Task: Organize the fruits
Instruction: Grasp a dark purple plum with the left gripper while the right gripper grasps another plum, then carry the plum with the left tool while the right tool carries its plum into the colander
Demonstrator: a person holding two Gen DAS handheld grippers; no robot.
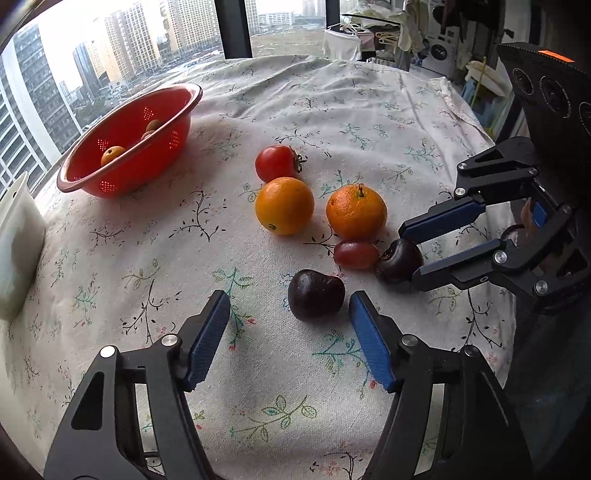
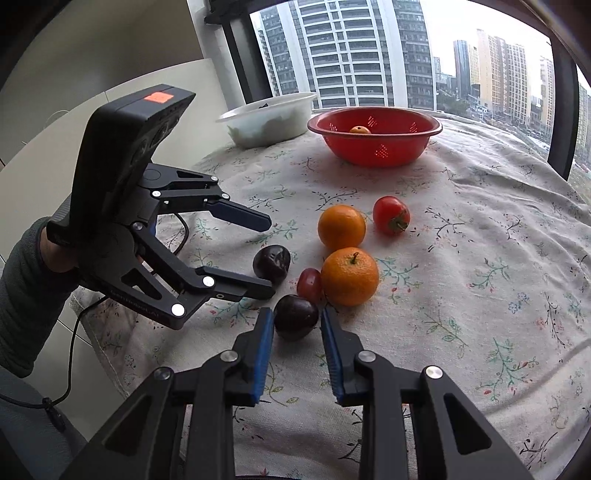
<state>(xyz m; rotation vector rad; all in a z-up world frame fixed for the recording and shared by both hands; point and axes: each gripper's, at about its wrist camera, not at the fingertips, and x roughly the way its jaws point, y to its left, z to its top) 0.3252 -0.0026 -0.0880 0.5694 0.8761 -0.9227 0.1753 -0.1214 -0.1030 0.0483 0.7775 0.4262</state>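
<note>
Floral tablecloth (image 1: 332, 110); left gripper (image 1: 290, 308) jaws apart near plum (image 1: 316, 293); right gripper (image 2: 297, 319) jaws straddling second plum (image 2: 295, 321), unclamped.

A round table under a wrinkled floral tablecloth (image 1: 332, 110) stands by tall windows (image 2: 351, 51) with dark frames, grey daylight and high-rise towers (image 1: 140, 33) outside. A pale wall (image 2: 92, 48) rises on one side; a cluttered laundry rack (image 1: 373, 29) stands beyond.
</note>
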